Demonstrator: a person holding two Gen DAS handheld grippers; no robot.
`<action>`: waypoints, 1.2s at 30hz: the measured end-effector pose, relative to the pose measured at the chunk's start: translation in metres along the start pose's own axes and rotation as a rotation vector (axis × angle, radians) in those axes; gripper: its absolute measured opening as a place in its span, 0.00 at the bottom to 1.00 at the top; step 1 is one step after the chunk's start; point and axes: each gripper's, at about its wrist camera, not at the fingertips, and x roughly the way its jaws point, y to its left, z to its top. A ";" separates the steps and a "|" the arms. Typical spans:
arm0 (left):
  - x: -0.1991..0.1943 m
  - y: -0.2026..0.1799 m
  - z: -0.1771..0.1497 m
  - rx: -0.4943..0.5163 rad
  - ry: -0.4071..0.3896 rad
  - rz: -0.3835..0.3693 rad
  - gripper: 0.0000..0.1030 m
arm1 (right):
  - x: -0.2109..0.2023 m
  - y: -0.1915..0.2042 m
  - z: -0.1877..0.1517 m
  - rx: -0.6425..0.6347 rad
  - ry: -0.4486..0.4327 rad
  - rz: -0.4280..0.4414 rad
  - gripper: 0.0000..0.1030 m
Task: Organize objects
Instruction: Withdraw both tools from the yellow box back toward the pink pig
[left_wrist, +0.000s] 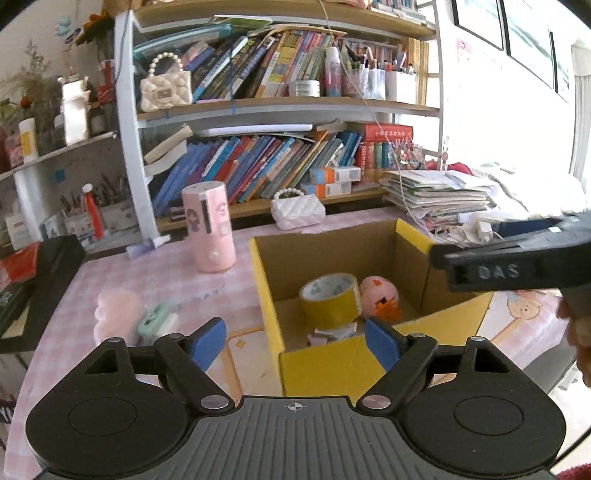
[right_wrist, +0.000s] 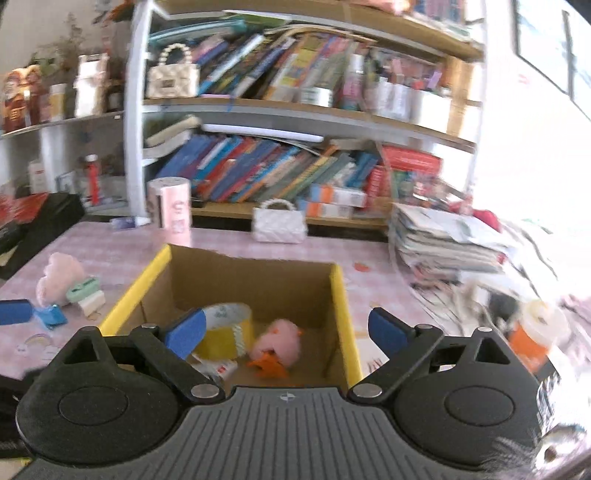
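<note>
An open cardboard box with yellow edges stands on the pink checked table. Inside lie a yellow tape roll, a pink plush duck with orange feet and some paper scraps. My left gripper is open and empty, just before the box's near left corner. My right gripper is open and empty, above the box's near edge; its black body shows in the left wrist view. A pink fluffy toy and a mint green object lie left of the box.
A pink cylinder and a white quilted purse stand behind the box. A full bookshelf backs the table. A stack of papers sits at right, a black case at left.
</note>
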 end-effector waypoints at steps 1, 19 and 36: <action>-0.004 0.003 -0.003 -0.004 0.002 0.006 0.86 | -0.004 0.002 -0.005 0.018 0.010 -0.017 0.92; -0.053 0.038 -0.064 0.014 0.113 0.025 0.91 | -0.060 0.063 -0.081 0.180 0.209 -0.122 0.93; -0.084 0.068 -0.100 -0.022 0.190 0.043 0.91 | -0.087 0.121 -0.110 0.133 0.274 -0.038 0.93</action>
